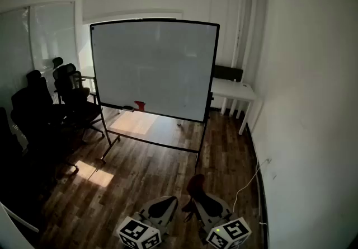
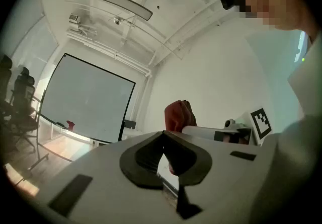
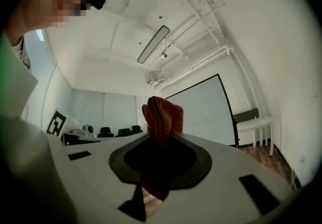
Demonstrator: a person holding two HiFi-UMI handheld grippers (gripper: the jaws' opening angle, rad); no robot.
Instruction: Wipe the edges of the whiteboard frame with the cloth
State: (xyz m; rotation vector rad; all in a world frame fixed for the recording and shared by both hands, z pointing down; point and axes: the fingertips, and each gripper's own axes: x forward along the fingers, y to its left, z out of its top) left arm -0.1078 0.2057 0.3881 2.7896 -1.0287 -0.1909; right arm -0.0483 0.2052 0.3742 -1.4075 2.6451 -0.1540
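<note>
Before the black-framed whiteboard (image 1: 154, 69), right gripper (image 3: 160, 135) clamping knitted red cloth (image 3: 162, 111), left gripper (image 2: 164, 132) closed empty

From where I stand, black office chairs (image 1: 67, 94) crowd together at my ten o'clock. A white table (image 1: 235, 92) stands by the wall at one o'clock. The wooden floor (image 1: 140, 181) shows sunlit patches, a white cable (image 1: 246, 183) trails at two o'clock, and a long ceiling lamp (image 3: 153, 44) hangs overhead.
</note>
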